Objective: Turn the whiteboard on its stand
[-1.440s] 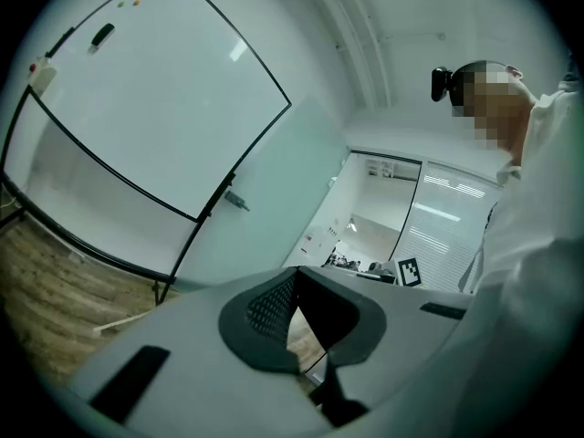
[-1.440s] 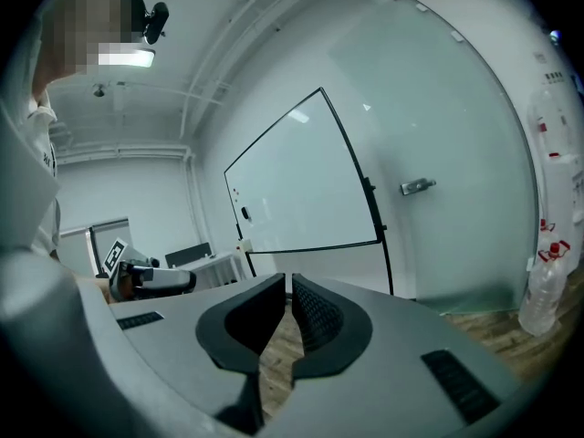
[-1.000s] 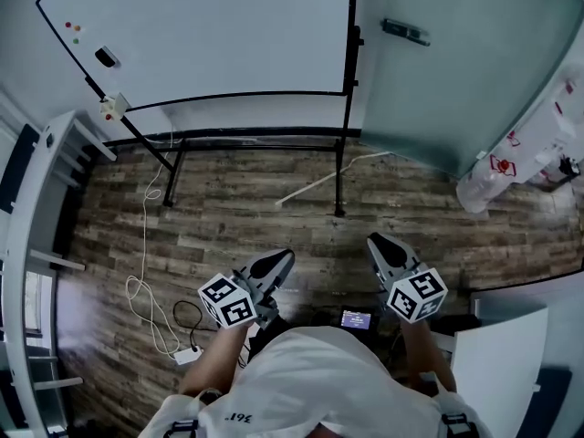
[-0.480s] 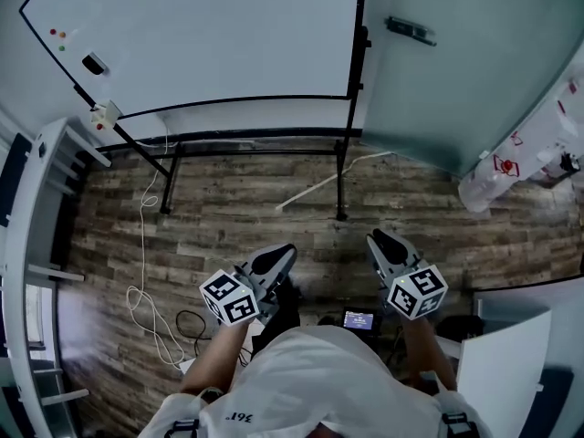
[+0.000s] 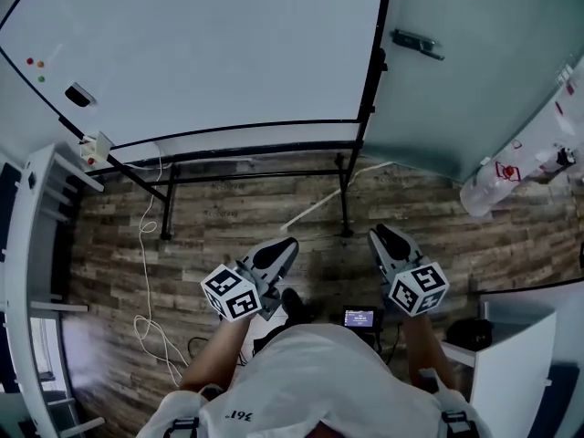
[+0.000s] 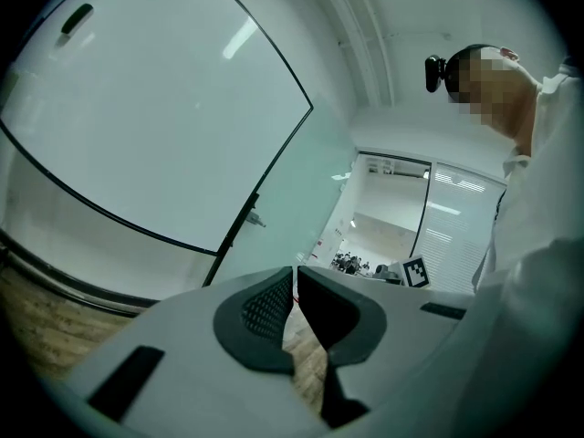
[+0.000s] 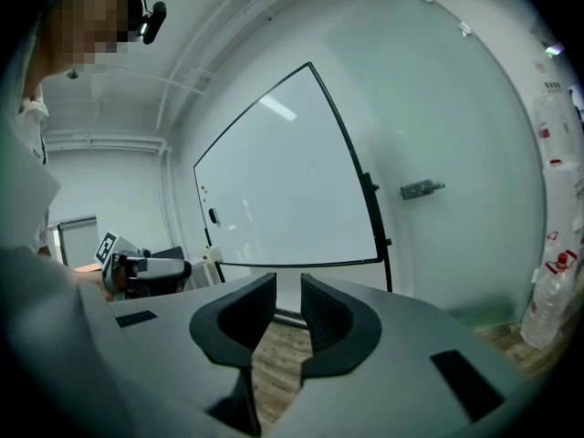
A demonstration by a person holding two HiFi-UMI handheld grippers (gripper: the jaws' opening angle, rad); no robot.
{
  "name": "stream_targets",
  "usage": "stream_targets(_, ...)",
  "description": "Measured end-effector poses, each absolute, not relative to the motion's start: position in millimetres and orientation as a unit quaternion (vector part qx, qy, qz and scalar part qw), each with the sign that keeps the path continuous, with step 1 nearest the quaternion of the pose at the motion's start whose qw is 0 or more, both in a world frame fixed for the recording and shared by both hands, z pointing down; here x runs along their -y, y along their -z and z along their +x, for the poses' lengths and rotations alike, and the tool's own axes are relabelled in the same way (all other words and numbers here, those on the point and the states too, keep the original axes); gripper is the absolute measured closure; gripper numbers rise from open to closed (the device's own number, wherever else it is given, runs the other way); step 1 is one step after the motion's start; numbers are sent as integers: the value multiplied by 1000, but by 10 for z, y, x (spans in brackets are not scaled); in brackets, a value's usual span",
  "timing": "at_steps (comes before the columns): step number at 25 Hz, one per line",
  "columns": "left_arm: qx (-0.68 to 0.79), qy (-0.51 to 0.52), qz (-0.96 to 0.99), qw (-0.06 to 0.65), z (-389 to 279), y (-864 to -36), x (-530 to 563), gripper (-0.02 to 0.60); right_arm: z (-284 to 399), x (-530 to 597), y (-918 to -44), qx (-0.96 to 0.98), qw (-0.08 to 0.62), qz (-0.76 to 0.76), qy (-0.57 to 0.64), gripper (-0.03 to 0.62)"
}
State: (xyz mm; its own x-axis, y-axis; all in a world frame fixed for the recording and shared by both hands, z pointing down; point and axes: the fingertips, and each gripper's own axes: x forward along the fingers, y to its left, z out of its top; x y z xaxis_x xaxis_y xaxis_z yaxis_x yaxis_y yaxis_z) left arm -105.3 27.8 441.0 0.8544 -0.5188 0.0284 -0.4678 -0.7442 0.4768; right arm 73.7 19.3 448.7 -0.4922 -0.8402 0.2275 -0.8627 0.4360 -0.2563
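The whiteboard with its black frame stands ahead on a black stand; it also shows in the left gripper view and the right gripper view. Both grippers are held level in front of the person, well short of the board. My left gripper is shut with nothing in it. My right gripper has just been opening a little; a narrow gap shows between its pads and nothing is between them.
A frosted glass wall with a handle runs right of the board. A white cable trails over the wooden floor at left, beside a white shelf. A large water bottle and a white panel sit at right.
The whiteboard has grown larger and nearer in the head view as the person moves toward it. Both grippers travel along, keeping their place in front of the body.
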Motion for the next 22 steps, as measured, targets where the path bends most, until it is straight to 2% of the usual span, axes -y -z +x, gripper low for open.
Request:
stream_targets(12, 238, 49, 942, 233, -1560, -4354, 488, 574, 349, 523, -4396, 828, 29, 538, -157, 508)
stream_targets(22, 224, 42, 943, 244, -1366, -4433, 756, 574, 530, 833, -4395, 823, 39, 545, -156, 508)
